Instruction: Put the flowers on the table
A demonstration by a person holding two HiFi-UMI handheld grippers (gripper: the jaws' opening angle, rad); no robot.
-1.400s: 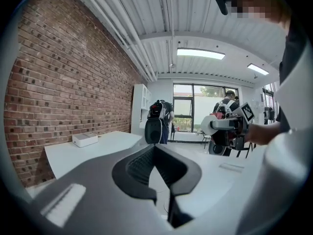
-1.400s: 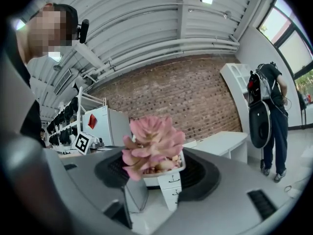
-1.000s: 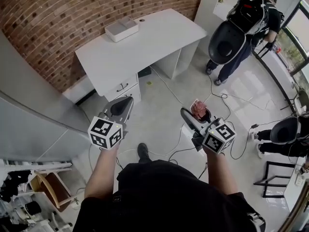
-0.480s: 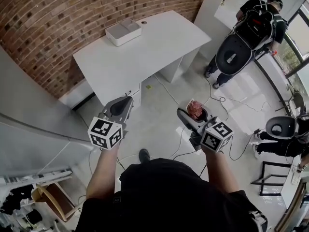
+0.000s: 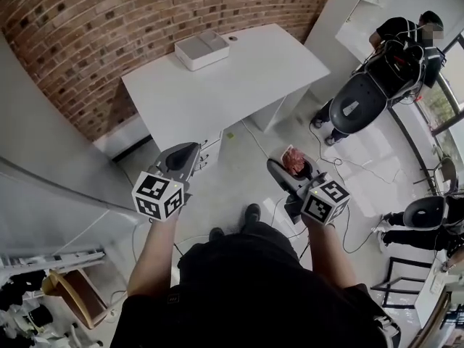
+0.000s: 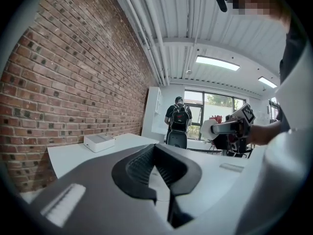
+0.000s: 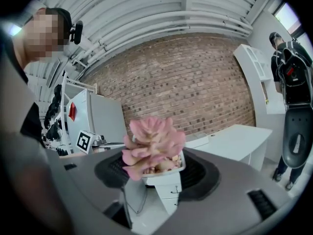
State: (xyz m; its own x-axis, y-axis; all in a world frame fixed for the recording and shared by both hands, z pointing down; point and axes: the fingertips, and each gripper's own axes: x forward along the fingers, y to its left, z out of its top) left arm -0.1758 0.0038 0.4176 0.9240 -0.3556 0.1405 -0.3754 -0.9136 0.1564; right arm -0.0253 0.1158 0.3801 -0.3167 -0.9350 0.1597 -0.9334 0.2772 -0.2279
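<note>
The flowers (image 5: 295, 161) are a pink succulent in a small white pot (image 7: 164, 171), held over the floor with my right gripper (image 5: 293, 168) shut on the pot. In the right gripper view the pink leaves (image 7: 150, 146) rise above the jaws of the right gripper (image 7: 157, 174). My left gripper (image 5: 184, 156) is at the same height to the left, shut with nothing in it, and in its own view the left gripper (image 6: 157, 169) points at the white table (image 6: 66, 154). The white table (image 5: 232, 78) stands ahead against the brick wall, a short way beyond both grippers.
A white box (image 5: 201, 49) sits at the table's back edge. A drawer unit (image 5: 212, 145) is under the table. Cables (image 5: 335, 154) trail over the floor to the right. A person with a backpack (image 5: 395, 75) stands at the far right. Racks (image 5: 36, 296) crowd the lower left.
The table has shifted right and slightly closer in the head view as I step forward. The person at the back has moved to the right. Both grippers keep their pose and hold.
</note>
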